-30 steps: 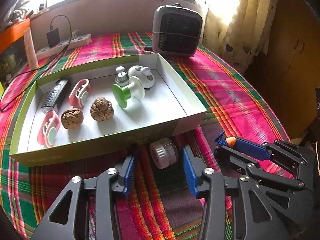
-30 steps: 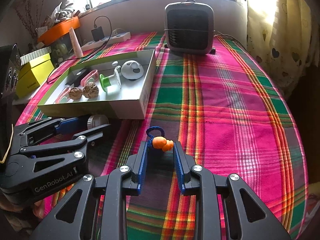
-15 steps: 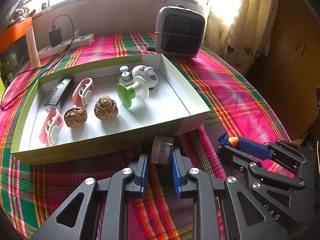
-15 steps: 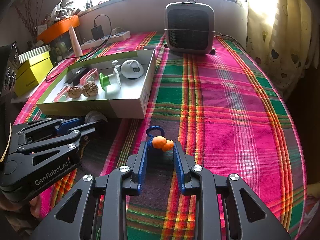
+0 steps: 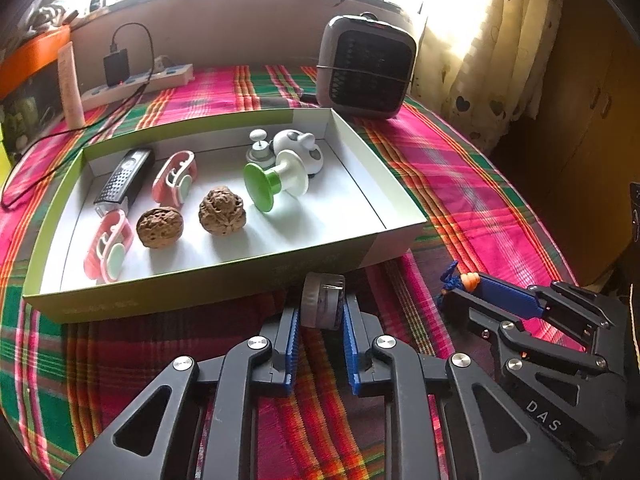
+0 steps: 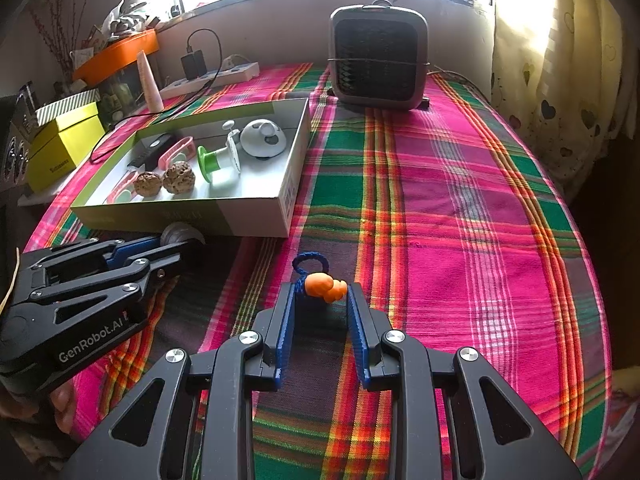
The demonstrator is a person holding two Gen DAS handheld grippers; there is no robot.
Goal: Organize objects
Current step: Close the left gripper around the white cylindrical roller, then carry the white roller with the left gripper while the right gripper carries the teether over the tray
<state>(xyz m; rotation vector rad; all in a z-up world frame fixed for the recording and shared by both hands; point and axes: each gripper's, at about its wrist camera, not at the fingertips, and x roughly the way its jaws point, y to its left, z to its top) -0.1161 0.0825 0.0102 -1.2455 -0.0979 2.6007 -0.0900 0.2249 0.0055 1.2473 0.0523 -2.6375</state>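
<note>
Left wrist view showed the shallow box (image 5: 340, 254) in the centre left of the frame, on the bench (image 5: 460, 184) with its plaid cloth. Inside it lay two walnuts (image 5: 221, 211), two pink clips (image 5: 175, 178), a black remote (image 5: 125, 175), a green and white spool (image 5: 276, 179) and a white round gadget (image 5: 298, 148). Just below the box wall, the left tongs (image 5: 322, 312) were clamped on a small round cap (image 5: 322, 300). In the lower right, the right tongs (image 6: 320, 300) were clamped on an orange charm (image 6: 325, 286) with a blue cord loop.
</note>
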